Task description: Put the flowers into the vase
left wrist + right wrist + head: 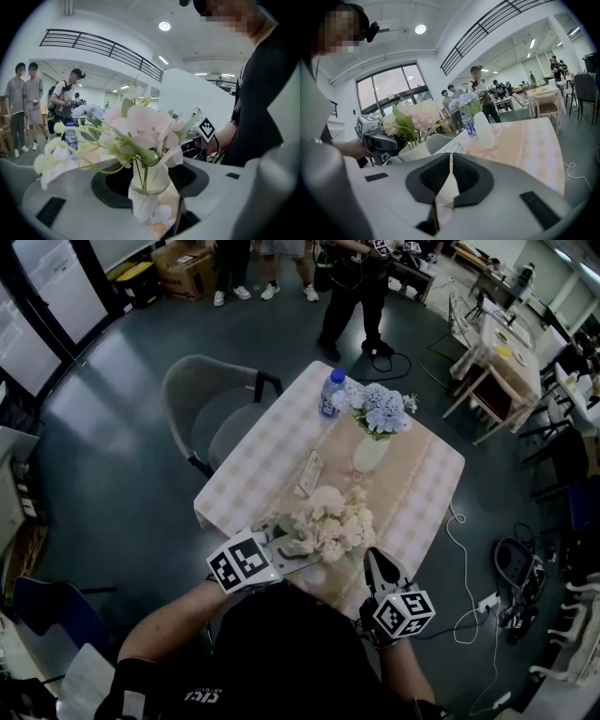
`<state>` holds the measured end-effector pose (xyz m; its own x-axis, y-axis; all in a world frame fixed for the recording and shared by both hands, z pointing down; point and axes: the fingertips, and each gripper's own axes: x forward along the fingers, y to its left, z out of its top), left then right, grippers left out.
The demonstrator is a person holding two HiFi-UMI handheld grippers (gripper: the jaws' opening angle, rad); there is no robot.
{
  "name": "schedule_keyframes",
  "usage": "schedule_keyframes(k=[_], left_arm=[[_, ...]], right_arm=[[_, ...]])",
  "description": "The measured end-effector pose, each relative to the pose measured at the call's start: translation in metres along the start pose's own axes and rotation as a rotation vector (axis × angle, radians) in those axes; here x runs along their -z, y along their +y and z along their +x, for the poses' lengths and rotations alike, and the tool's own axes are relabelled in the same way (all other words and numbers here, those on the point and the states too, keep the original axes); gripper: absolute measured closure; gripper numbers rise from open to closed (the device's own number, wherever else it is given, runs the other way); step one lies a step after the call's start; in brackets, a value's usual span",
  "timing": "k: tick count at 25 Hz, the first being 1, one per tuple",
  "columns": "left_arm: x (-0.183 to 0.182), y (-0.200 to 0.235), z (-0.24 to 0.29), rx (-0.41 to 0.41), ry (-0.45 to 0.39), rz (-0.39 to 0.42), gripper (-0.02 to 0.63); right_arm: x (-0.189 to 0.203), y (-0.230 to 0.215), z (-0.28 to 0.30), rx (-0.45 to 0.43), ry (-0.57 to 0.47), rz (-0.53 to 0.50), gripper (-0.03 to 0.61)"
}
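Two vases are standing on the bench (427,493), each carrying one bunch. The far vase (369,454) is holding blue flowers (380,411) beside a single water bottle (331,393), with one card (309,473) lying between the vases. The near vase (147,197) is sitting by the bench's near edge with the pale pink flowers (140,126) in it, stems running upright and blooms pointing up, one sprig leaning left in the left gripper view. The left claw (302,547) is standing released, jaws apart around this vase. The right claw (451,161) is resting clenched and empty, just right of it.
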<state>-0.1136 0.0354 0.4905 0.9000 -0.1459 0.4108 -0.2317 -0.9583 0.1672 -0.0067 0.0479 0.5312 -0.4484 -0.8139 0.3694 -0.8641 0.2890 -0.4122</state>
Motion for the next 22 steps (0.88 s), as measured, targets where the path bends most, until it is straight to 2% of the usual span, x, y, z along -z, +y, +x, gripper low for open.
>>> schedule_keyframes(k=[22], left_arm=[[0.0056,-0.0039,-0.0071,0.013,-0.003,-0.028,0.333]], right_arm=[[0.0025,0.0063,0.0092,-0.015,0.01,-0.005,0.54]])
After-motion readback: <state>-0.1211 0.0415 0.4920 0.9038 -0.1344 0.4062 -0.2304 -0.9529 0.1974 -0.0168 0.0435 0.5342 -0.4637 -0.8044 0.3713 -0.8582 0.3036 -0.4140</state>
